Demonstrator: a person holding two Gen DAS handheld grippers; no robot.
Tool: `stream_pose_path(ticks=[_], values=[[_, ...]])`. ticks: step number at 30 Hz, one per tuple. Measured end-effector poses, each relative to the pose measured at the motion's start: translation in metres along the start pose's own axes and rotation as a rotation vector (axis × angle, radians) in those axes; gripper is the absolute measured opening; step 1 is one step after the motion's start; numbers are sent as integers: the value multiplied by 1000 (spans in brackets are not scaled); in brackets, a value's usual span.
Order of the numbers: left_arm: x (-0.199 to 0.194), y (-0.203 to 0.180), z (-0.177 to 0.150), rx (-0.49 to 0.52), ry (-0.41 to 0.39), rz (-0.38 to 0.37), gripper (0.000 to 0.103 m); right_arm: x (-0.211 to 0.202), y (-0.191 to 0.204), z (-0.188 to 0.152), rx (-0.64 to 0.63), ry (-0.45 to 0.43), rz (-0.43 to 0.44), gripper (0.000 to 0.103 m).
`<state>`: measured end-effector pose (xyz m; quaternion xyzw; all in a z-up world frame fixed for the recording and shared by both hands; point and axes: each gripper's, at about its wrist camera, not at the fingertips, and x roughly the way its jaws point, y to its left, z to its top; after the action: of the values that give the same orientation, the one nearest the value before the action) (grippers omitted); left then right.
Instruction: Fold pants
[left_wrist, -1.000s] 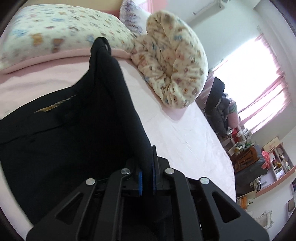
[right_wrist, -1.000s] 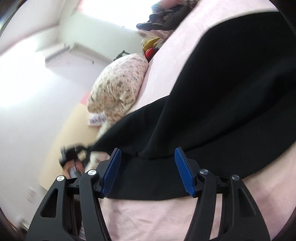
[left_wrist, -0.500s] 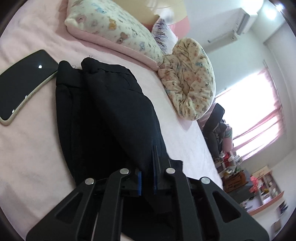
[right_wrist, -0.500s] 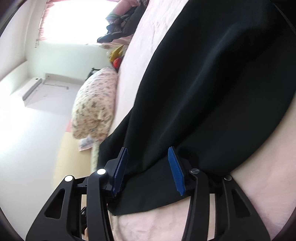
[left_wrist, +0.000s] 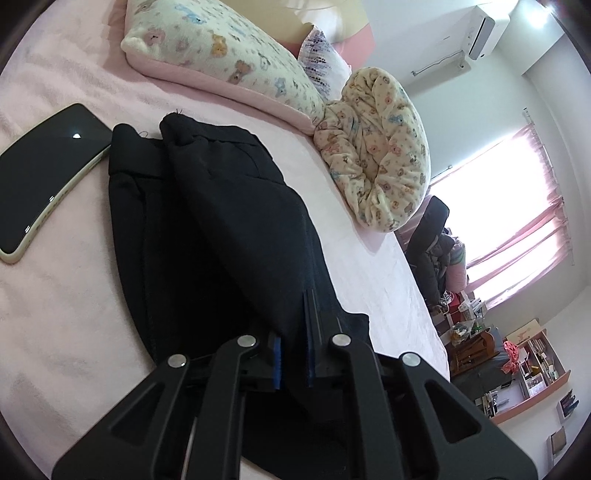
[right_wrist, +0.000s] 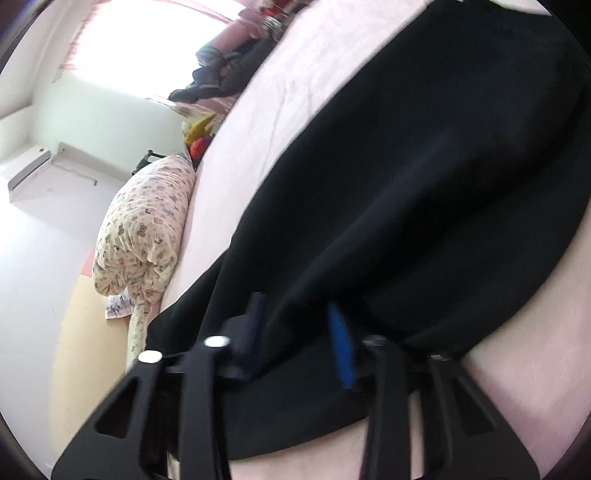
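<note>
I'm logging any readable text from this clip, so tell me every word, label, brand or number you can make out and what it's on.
None can be read.
Dark-screened phone in a pale case: screen blank, only a glare spot.
White wall air conditioner: no legible marking.
Books and boxes on the pink wall shelves: too small and blurred.
Black pants: no label visible.

Left gripper (left_wrist: 293, 354) clamped tight, right gripper (right_wrist: 299, 339) just closing, both angled downward

Two fisheye views, each mounted on a handheld gripper, looking forward and slightly down along its fingers. Left wrist: close over black pants (left_wrist: 221, 229) on a pink bed (left_wrist: 66, 317), toward pillows, window at right. Right wrist: closer, blurred, tilted. Shared: pants (right_wrist: 424, 184), bed, floral bedding roll (left_wrist: 376, 147).
</note>
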<state>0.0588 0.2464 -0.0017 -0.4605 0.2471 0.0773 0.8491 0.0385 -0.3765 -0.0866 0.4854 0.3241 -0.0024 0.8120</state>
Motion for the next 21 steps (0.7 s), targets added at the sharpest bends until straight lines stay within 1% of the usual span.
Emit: stream_pose_path(ticks=[1,3,4,5,8,9,12,13,17,21], values=[[1,1,0,-3,3,1,9,-1,-1,1,-2,-10,9,13],[1,3,0,-9,8,1,9,-6,-6,4,24,-21,63,9],[2,3,1,-10,10,2,9,-12,-5,5,16,-38,80,6],[2,3,1,-10,9,1,9,-16,-3,6,0,-54,86,5],[1,4,1,-11,12,0,9,-38,7,10,-47,-130,113,5],[1,4,1,-12,13,1,9,-50,8,13,-60,-171,118,5],[2,5,1,-16,24,-1,9,-78,7,22,-72,-267,118,3],[2,5,0,-12,27,-1,10,-84,5,25,-67,-281,123,3],[-1,3,-6,19,34,19,10,-97,1,29,-48,-305,122,3],[-8,5,-11,35,7,56,10,-91,-2,23,-50,-292,58,3]])
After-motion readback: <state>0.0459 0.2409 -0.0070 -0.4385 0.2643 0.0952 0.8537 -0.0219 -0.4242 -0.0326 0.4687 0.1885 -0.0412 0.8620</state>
